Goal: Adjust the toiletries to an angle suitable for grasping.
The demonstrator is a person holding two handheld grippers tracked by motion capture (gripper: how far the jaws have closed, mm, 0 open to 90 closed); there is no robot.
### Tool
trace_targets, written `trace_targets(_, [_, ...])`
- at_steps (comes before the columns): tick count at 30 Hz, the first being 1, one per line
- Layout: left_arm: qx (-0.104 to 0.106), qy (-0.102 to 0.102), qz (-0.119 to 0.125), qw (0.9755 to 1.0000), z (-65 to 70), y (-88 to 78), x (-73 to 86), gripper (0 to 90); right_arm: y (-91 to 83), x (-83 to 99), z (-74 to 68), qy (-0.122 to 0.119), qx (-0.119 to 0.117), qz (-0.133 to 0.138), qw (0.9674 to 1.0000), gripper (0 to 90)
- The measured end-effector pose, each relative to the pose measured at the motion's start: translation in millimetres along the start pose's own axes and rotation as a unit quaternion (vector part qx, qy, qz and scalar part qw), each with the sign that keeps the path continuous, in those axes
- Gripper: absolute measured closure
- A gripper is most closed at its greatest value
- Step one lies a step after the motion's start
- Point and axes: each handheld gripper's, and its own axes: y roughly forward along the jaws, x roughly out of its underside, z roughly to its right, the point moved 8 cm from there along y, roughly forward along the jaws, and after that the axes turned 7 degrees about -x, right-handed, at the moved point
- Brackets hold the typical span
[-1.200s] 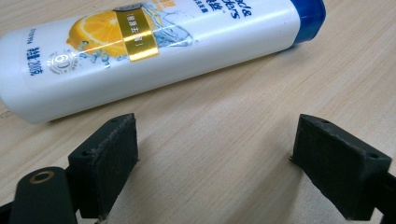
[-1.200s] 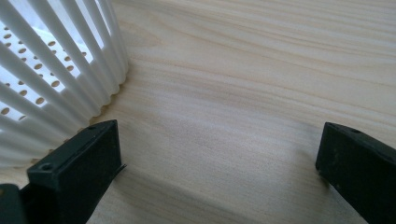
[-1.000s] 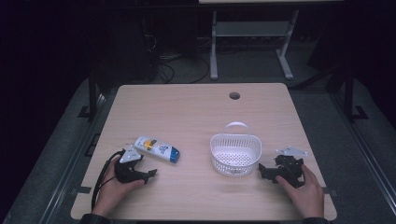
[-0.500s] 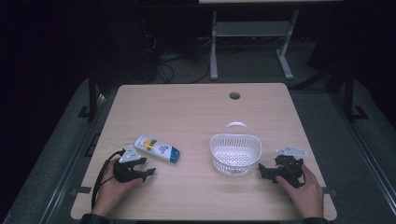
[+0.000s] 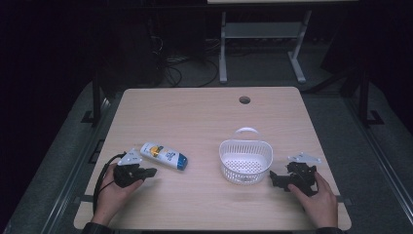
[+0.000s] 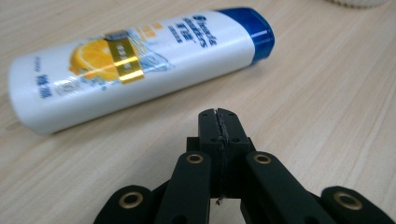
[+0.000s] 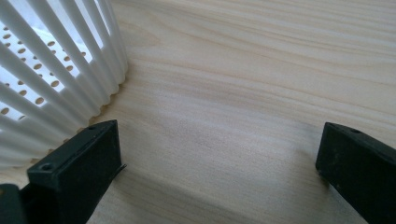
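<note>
A white shampoo bottle (image 5: 164, 156) with a blue cap and an orange label lies on its side on the wooden table (image 5: 204, 122), left of centre. My left gripper (image 5: 148, 171) rests just in front of it, shut with nothing between its jaws; in the left gripper view the bottle (image 6: 135, 60) lies a short way beyond the closed tips (image 6: 218, 122). A white slatted basket (image 5: 244, 158) stands right of centre. My right gripper (image 5: 273, 178) sits beside its right wall, open and empty. The basket wall (image 7: 56, 79) shows at the left of the right gripper view.
A round cable hole (image 5: 244, 100) sits near the table's far edge. A metal stand (image 5: 263, 44) and cables are on the dark floor behind the table. Bare wood lies between the bottle and the basket.
</note>
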Motion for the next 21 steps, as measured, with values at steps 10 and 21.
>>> trace_targets(10, [0.003,-0.015,0.008,0.9999,-8.2,-4.2,-9.4,90.0,0.0,-0.1,0.0,0.000,-0.001,0.000,1.0000,0.0])
trace_targets(21, [-0.007,-0.011,0.013,0.9998,-20.7,-9.5,-25.1,90.0,0.1,-0.1,0.0,0.000,-0.001,0.000,1.0000,0.0])
